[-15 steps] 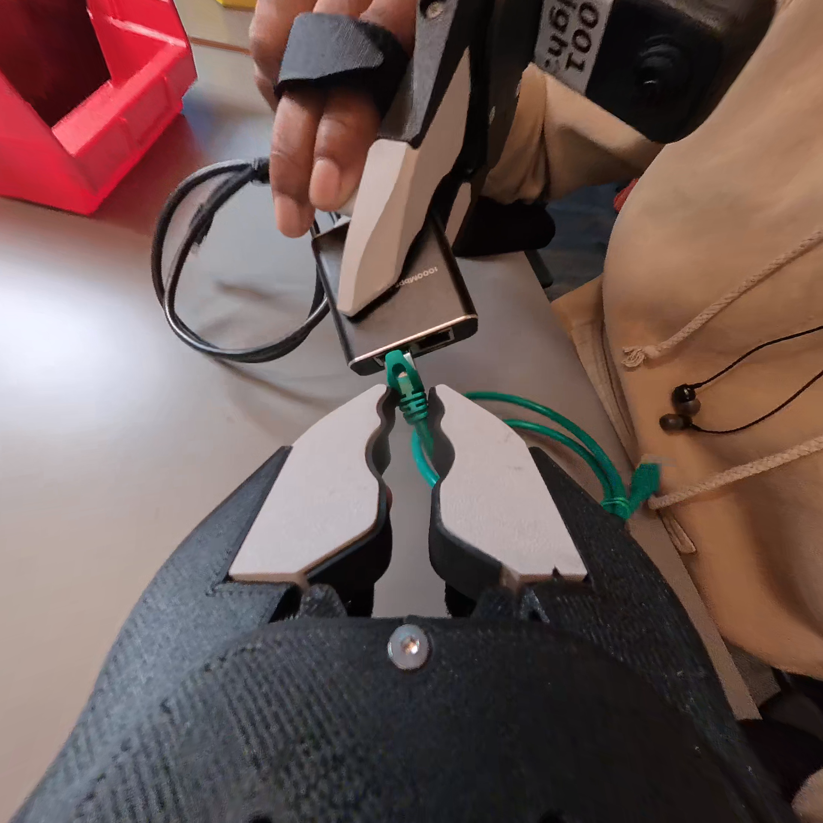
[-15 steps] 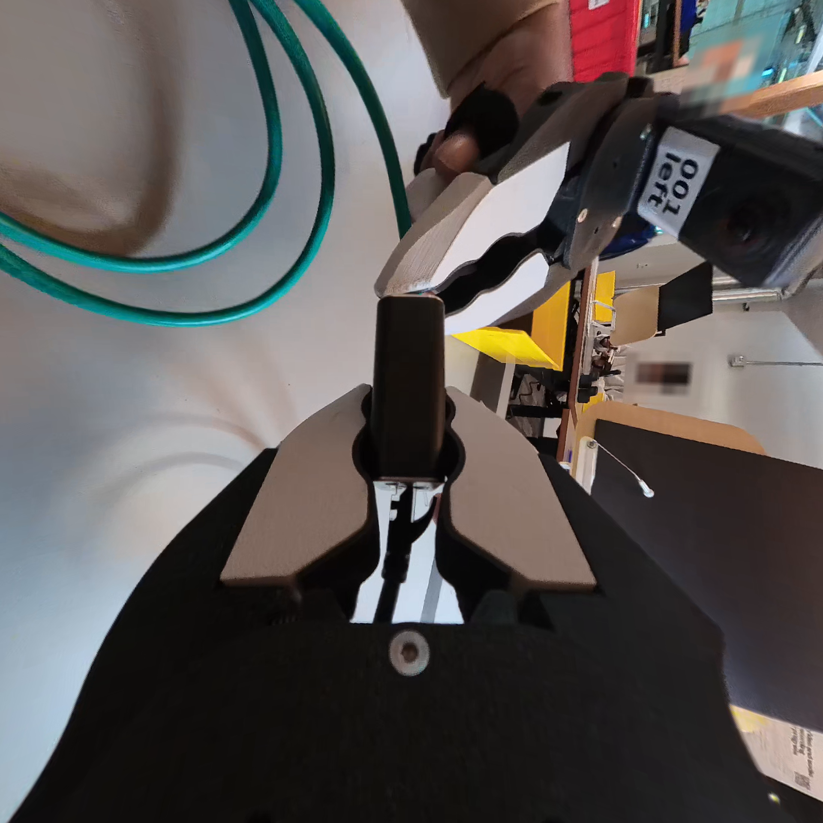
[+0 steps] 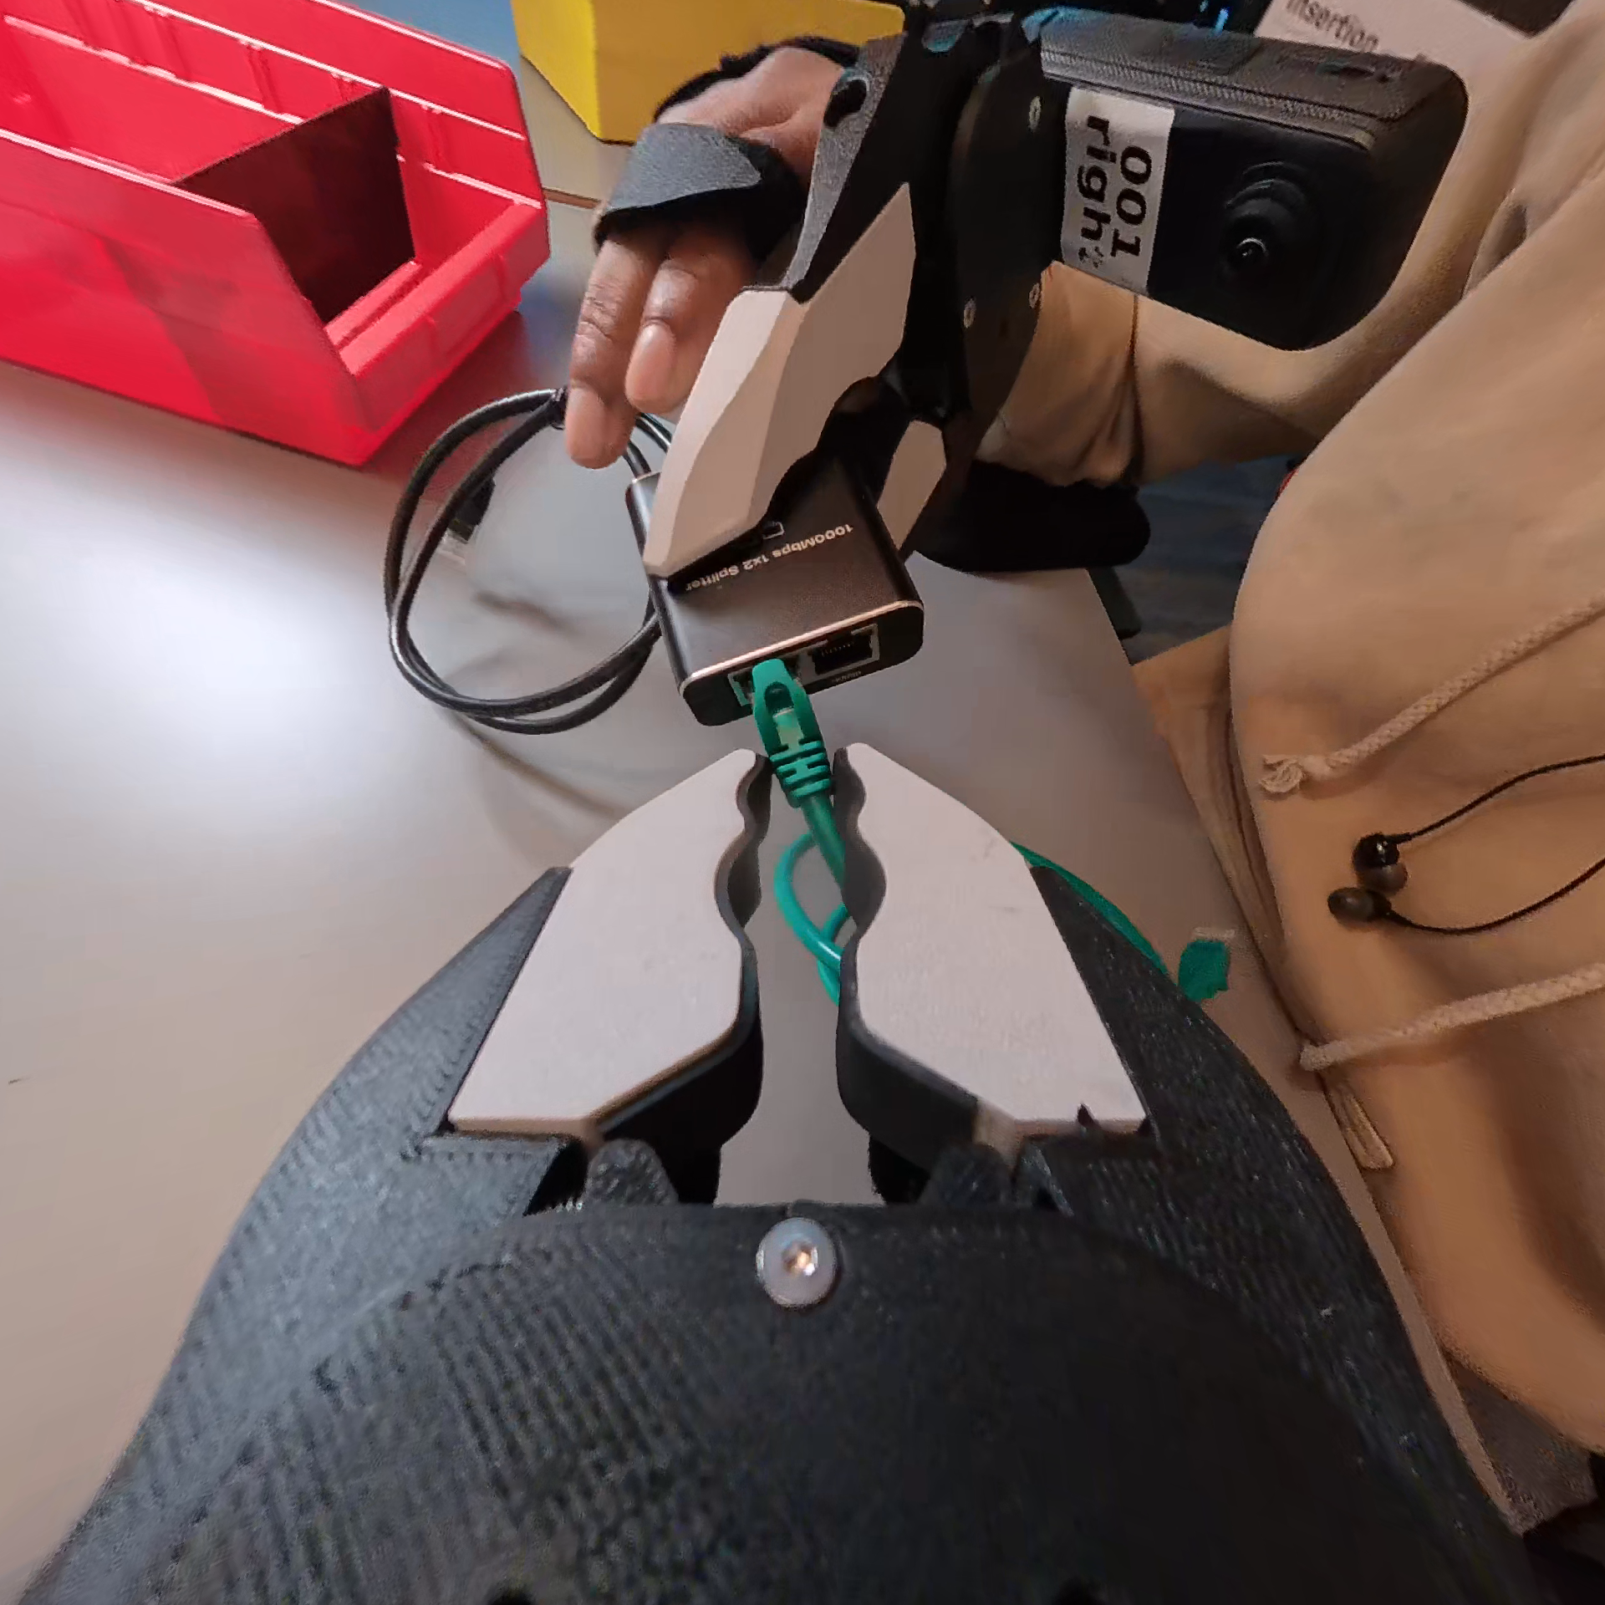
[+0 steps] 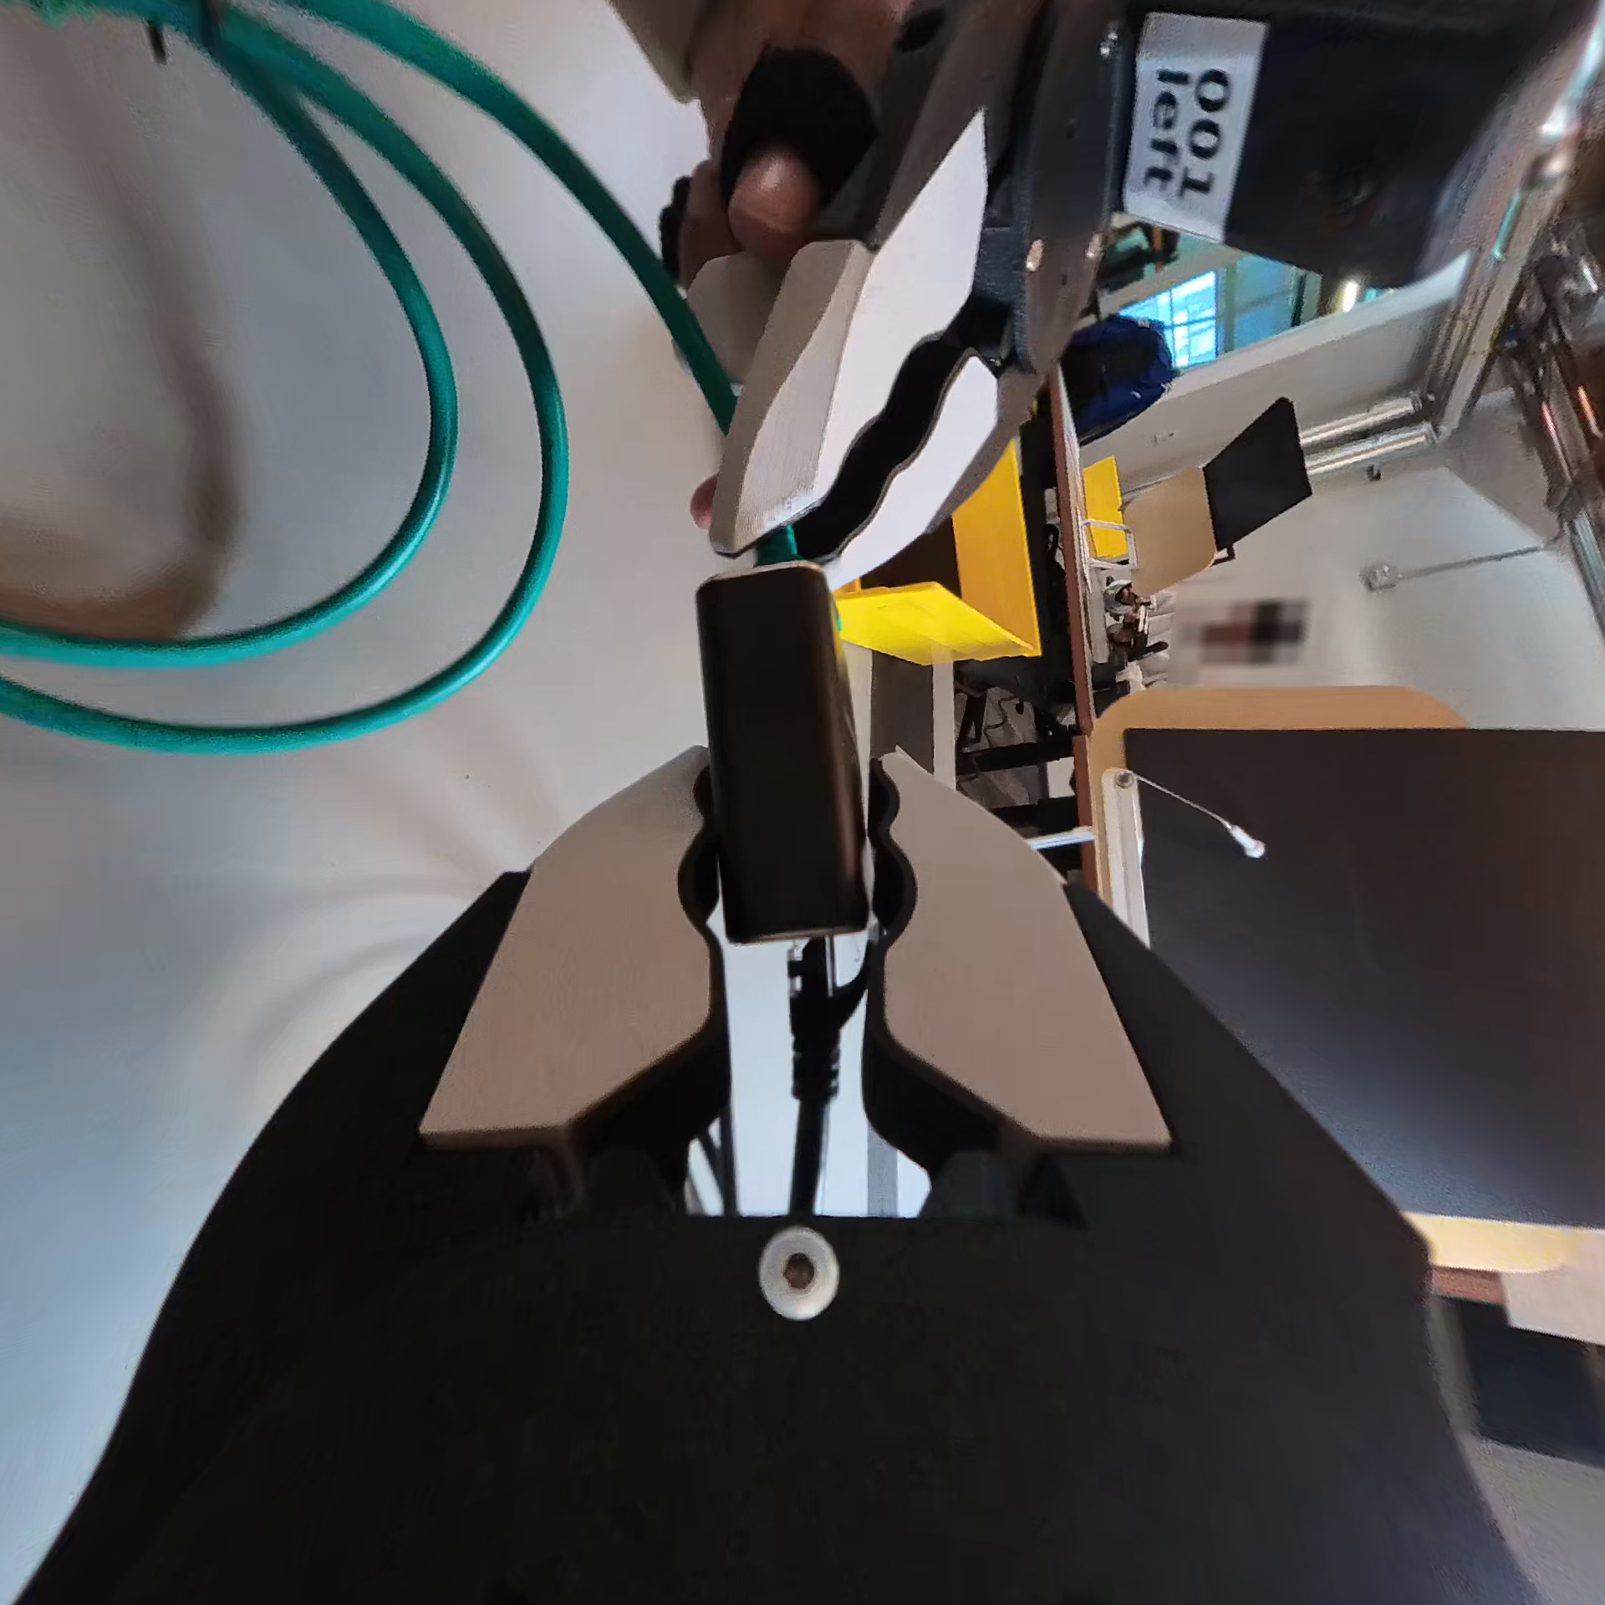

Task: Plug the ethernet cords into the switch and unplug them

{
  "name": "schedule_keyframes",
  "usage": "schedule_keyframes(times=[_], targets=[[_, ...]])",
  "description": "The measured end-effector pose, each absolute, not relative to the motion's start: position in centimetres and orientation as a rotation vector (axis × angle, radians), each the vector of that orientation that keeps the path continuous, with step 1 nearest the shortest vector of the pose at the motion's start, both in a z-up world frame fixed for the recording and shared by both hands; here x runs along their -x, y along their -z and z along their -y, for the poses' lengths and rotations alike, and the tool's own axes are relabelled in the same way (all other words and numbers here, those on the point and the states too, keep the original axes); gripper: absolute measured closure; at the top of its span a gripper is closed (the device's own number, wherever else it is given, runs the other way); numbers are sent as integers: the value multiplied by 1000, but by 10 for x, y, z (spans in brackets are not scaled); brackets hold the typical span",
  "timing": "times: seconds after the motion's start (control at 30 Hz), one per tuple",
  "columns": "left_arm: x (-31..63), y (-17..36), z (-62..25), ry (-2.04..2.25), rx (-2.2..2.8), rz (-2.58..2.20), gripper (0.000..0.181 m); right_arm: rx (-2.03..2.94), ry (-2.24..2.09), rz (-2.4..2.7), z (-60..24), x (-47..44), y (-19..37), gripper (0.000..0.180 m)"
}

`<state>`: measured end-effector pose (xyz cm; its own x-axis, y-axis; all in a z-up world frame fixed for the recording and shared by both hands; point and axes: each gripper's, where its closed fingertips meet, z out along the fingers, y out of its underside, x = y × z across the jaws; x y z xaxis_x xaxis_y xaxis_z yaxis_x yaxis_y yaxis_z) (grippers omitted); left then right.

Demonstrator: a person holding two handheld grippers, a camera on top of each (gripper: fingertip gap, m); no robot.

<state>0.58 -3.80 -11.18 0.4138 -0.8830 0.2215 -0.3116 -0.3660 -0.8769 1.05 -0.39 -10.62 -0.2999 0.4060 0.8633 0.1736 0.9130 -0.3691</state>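
Observation:
My left gripper [image 3: 797, 769] is shut on the ribbed boot of the green ethernet cord [image 3: 795, 747]. The cord's plug sits in the left port of the small black switch [image 3: 808, 599]; the right port beside it is empty. My right gripper [image 4: 786, 773] is shut on the switch [image 4: 782, 747] and holds it above the table. It also shows in the left wrist view [image 3: 686, 564], coming in from above. The left gripper [image 4: 782, 547] meets the switch's far end in the right wrist view. Green cord loops [image 4: 486, 417] lie on the table. A black cord [image 4: 812, 1042] leaves the switch's rear.
A coiled black cable [image 3: 452, 608] lies on the table [image 3: 217, 782] behind the switch. A red bin [image 3: 260, 217] stands at the far left and a yellow bin [image 3: 677, 52] behind it. A person in a beige hoodie [image 3: 1390, 782] is at the table's right edge. The left gripper's tips are roughly 4 cm from the right gripper's.
Both grippers have tilted and shifted together with the switch and cord between them. The green plug is still in the left port. Both grips hold.

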Motion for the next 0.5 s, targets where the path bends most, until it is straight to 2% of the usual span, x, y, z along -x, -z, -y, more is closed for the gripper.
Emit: schedule_keyframes(times=[0.13, 0.43, 0.5], targets=[[0, 104, 31, 955, 1877, -927, 168, 470, -262, 1853, 0, -10, 101, 142], [7, 98, 21, 896, 1839, -855, 167, 467, -186, 1822, -10, -9, 102, 154], [17, 85, 14, 839, 1794, -793, 161, 491, -164, 1823, -15, -9, 103, 155]])
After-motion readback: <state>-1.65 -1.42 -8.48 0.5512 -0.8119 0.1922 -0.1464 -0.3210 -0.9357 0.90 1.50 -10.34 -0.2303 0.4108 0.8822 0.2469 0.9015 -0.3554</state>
